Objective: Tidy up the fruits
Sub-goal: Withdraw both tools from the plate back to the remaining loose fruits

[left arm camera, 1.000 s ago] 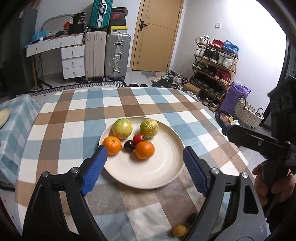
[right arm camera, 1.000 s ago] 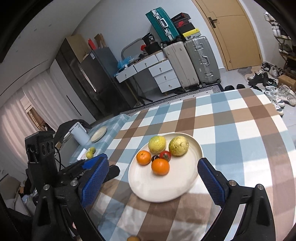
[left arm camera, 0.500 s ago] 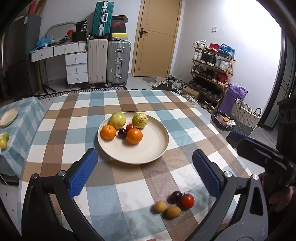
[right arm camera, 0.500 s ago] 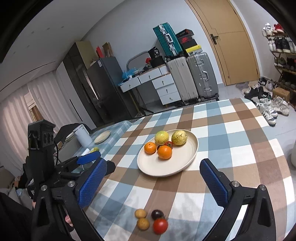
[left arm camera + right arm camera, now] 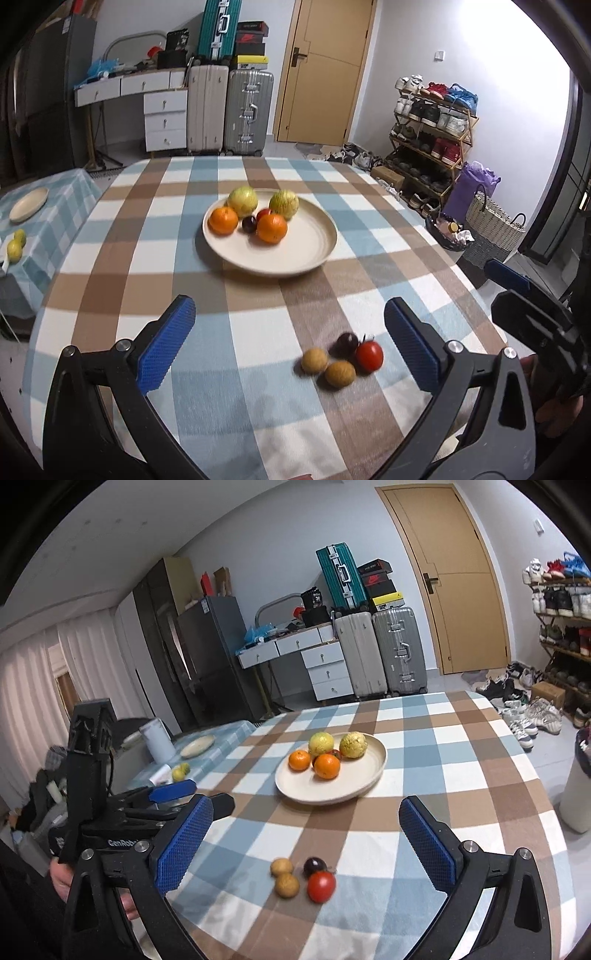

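- So we've got both tools spread wide with nothing in them: left tool (image 5: 288, 332) and right tool (image 5: 306, 834) hang above the checkered surface (image 5: 147, 258), touching no fruit.
- Near us sits a tight little cluster: red tomato (image 5: 321, 886), dark plum (image 5: 314, 866), two tan round fruits (image 5: 286, 885), all touching or just beside each other.
- Farther back, the cream plate (image 5: 354, 779) carries two oranges (image 5: 327, 766) and two yellow-green fruits (image 5: 353, 744).
- Everything's round, so we can't tell any long axis.
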Demonstrator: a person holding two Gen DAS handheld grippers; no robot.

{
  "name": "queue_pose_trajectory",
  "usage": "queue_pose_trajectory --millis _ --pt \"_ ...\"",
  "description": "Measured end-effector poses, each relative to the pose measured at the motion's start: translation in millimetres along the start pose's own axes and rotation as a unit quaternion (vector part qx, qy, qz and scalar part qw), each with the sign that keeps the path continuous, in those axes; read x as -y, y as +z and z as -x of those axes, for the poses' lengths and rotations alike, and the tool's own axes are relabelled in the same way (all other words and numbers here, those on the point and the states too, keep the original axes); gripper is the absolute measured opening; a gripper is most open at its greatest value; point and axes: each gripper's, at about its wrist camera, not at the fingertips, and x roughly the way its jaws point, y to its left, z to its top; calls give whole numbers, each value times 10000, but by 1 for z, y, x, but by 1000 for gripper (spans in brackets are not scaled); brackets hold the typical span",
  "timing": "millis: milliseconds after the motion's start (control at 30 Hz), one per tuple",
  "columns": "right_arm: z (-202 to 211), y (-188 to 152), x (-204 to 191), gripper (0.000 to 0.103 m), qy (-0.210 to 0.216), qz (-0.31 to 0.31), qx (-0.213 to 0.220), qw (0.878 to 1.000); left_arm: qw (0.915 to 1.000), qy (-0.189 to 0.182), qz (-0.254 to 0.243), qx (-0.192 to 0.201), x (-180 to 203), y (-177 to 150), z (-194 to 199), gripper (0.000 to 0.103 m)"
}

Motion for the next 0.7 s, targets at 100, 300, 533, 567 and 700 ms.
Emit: queue_pose_trajectory --millis 100,300,533,567,700 --pt "1 -10 -3 103 -120 111 -48 9999 9999 12 131 -82 -5 -11 -2 102" --pt "-7 -33 5 103 -193 -108 -370 9991 9992 75 185 -355 -9 -34 -14 102" --pt "-23 -57 16 103 -295 -338 -702 9965 9981 123 95 -590 -11 -55 -27 102" --pt "-26 -60 17 103 -270 -371 -756 9961 9980 116 99 -619 -11 -58 -29 102" --pt "-43 -68 25 103 -52 -618 -1096 9920 9977 116 47 -664 -12 -62 -37 102"
